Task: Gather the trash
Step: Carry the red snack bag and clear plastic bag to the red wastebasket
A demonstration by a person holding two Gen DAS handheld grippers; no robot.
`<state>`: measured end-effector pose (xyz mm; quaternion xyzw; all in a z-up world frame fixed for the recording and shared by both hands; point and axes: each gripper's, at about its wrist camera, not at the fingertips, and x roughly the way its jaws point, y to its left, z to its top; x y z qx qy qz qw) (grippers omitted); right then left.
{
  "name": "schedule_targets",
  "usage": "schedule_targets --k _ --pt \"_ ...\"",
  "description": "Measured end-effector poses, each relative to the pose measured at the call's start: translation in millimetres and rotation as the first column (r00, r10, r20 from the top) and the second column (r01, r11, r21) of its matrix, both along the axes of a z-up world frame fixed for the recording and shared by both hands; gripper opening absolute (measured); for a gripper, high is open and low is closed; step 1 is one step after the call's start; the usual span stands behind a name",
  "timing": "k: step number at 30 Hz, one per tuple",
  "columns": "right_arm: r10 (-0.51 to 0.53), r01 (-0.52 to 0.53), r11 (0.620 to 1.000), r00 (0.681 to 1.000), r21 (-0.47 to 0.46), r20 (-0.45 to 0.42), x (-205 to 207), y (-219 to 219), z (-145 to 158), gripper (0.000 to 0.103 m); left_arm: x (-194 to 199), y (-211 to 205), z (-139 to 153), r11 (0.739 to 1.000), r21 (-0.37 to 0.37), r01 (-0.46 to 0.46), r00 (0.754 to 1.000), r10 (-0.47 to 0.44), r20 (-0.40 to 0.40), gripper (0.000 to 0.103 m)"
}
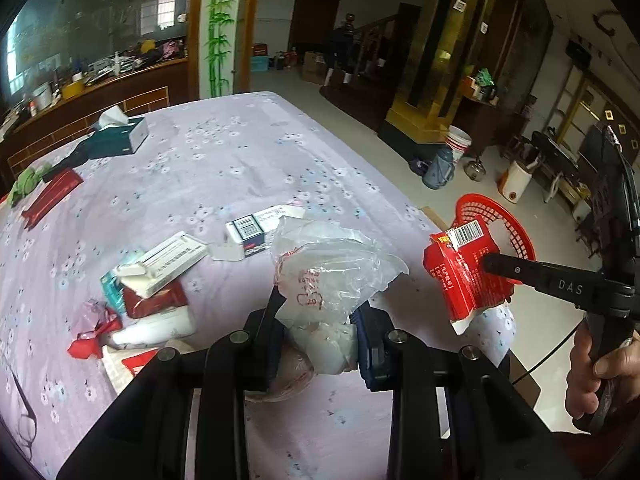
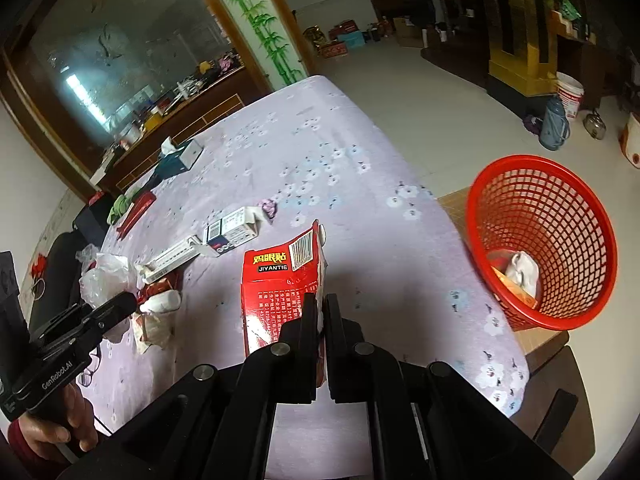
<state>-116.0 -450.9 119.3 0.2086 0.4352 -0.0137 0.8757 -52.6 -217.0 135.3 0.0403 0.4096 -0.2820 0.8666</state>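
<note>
The right tool [image 2: 320,308] pinches a torn red box [image 2: 280,292] at frame centre; the left tool [image 1: 316,312] pinches a crumpled plastic bag [image 1: 332,268]. Carrying step: next, probably swing both over the red basket [image 2: 540,240] at right, beyond the bench [image 2: 360,184] edge, and release.

A tissue box [image 1: 120,136] sits near the table's [image 1: 240,152] far left edge. Cartons [image 1: 248,236] lie mid-table; wrappers [image 1: 96,328] at the near left. A mesh wastebasket [image 2: 540,248] stands beyond the right edge.
</note>
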Motion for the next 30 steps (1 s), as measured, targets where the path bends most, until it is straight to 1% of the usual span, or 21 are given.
schedule_targets --k 15,24,30 --pt "-0.072 0.072 0.997 0.997 0.012 0.018 -19 -29 8 0.004 -2 -33 1 0.997 0.001 0.076 0.997 -0.076 -0.002 0.029" --pt "-0.138 0.137 0.990 0.990 0.021 0.035 -32 -55 13 0.004 -2 -60 3 0.991 0.010 0.130 0.991 -0.130 0.003 0.029" --pt "-0.186 0.185 0.982 0.982 0.026 0.038 -42 -77 17 0.004 -4 -86 6 0.983 0.016 0.181 0.983 -0.182 0.014 0.029"
